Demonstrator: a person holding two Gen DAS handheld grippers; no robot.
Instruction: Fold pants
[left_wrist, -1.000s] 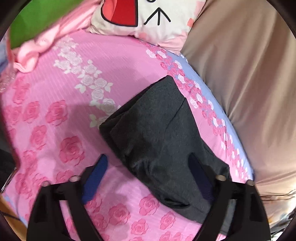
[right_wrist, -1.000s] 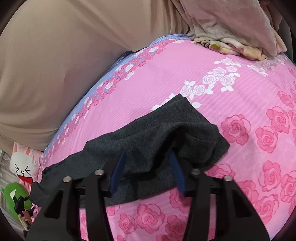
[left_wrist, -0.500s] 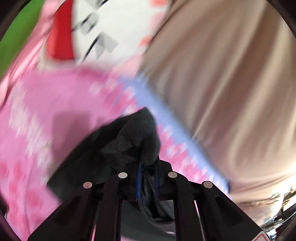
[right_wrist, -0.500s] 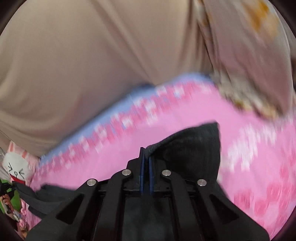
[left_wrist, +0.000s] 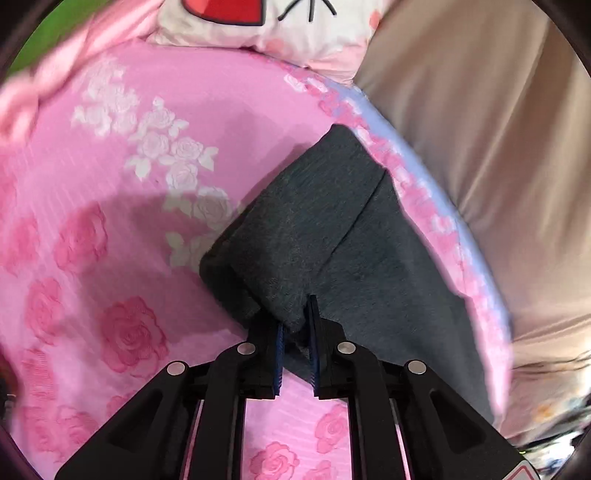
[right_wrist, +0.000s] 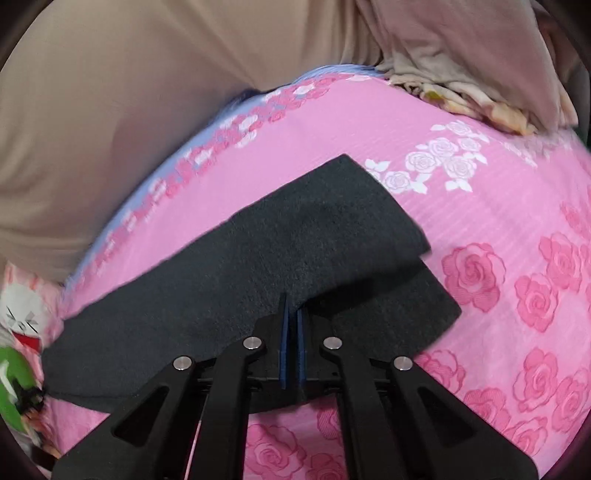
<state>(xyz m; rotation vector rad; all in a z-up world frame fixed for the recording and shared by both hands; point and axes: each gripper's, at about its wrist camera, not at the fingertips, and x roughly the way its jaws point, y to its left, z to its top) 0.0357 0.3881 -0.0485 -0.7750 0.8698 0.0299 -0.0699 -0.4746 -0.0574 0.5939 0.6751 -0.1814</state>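
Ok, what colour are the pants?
Dark charcoal grey pants, plain with no pattern; the right wrist view shows them best.

The left gripper (left_wrist: 297, 325) sits at the lower centre of its frame, its black arms fanning up from the bottom edge and its jaws opening slightly while the blue pads (left_wrist: 279, 350) pinch a bunched fold of the pants (left_wrist: 303, 229). The right gripper (right_wrist: 291, 314), also at lower centre, has its blue pads nearly together, clamped on the pants' edge.

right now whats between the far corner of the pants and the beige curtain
Only the bedsheet: a pink strip, then its lavender rose-printed border, lies between the dark pants and the beige curtain. The right wrist view shows it most clearly.
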